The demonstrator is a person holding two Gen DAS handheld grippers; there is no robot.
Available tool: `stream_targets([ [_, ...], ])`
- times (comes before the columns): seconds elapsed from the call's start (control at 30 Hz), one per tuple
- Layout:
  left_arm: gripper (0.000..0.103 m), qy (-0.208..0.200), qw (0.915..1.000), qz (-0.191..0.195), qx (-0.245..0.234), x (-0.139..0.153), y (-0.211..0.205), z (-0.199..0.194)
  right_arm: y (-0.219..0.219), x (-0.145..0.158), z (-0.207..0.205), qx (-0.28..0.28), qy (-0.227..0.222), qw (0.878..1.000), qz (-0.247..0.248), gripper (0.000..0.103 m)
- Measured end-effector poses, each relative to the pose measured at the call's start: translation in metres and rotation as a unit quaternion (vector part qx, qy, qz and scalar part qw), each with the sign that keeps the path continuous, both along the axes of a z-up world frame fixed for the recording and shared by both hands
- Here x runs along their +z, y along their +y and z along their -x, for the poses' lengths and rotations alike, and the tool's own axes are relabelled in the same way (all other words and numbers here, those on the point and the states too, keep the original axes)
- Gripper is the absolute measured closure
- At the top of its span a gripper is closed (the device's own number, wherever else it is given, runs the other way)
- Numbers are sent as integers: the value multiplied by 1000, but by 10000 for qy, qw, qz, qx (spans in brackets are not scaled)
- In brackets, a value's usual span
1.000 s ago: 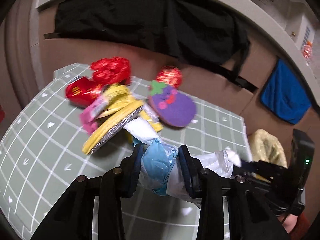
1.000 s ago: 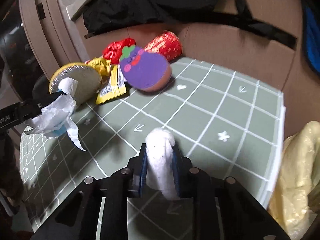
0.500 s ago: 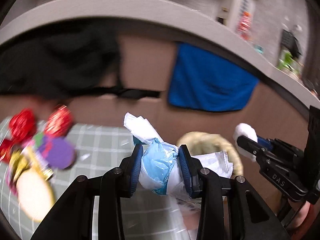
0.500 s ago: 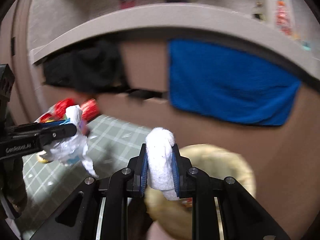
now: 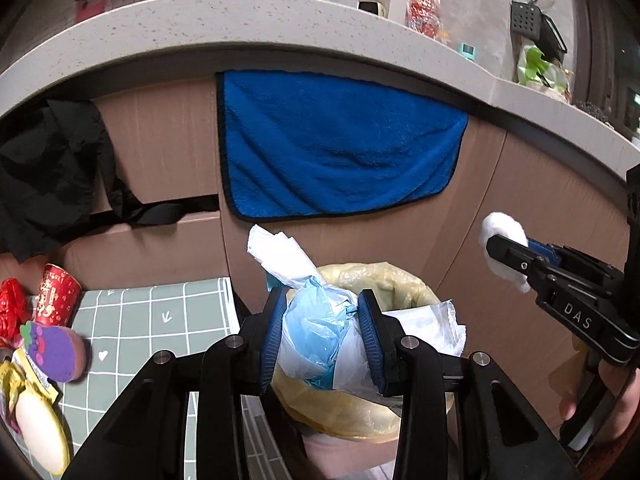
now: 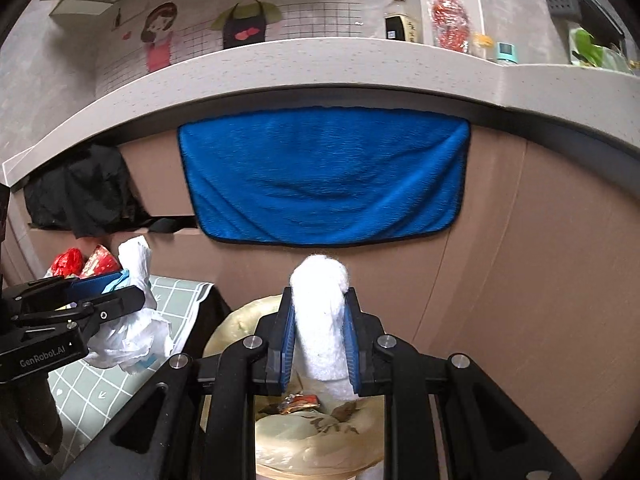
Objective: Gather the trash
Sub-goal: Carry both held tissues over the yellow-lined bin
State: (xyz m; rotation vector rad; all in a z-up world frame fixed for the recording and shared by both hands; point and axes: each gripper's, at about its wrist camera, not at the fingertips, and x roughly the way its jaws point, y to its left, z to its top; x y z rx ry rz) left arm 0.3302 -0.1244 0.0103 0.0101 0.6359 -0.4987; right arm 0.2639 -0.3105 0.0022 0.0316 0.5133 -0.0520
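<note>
My left fingers (image 5: 322,334) clench the crumpled plastic wad (image 5: 316,320) and my right fingers (image 6: 319,338) clench the cotton tuft (image 6: 322,320), both poised above the bin (image 6: 320,440) at six o'clock, ready to drop.

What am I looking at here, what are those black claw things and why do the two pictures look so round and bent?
Those are two hand-held grippers, one in each of a person's hands. Each carries a wide-angle camera that looks forward along its two fingers, which bends the picture. One picture comes from the left gripper, the other from the right gripper, and each also shows the other tool from the side.

The left one is shut on a crumpled white and blue plastic bag. The right one is shut on a white wad of cotton. Both hang over a bin lined with a yellowish bag, with some scraps already inside.

To the left is a green grid mat with more items: a red paper cup, a purple fruit-shaped sponge and yellow wrappers. A blue towel hangs behind.
</note>
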Motion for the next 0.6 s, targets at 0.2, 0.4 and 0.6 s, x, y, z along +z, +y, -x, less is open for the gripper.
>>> stream_targets([
  [0.2, 65, 143, 9999, -37, -36, -15, -2, -3, -2, -15, -7, -27, 137, 9999, -88, 83],
  [0.4, 65, 194, 9997, -104, -81, -24, -8, -5, -1, -24, -9, -3, 223, 9996, -176, 83],
  [0.6, 65, 257, 9994, -199, -100, -30, -12, -9, -3, -29, -13, 19, 294, 9992, -269, 83],
])
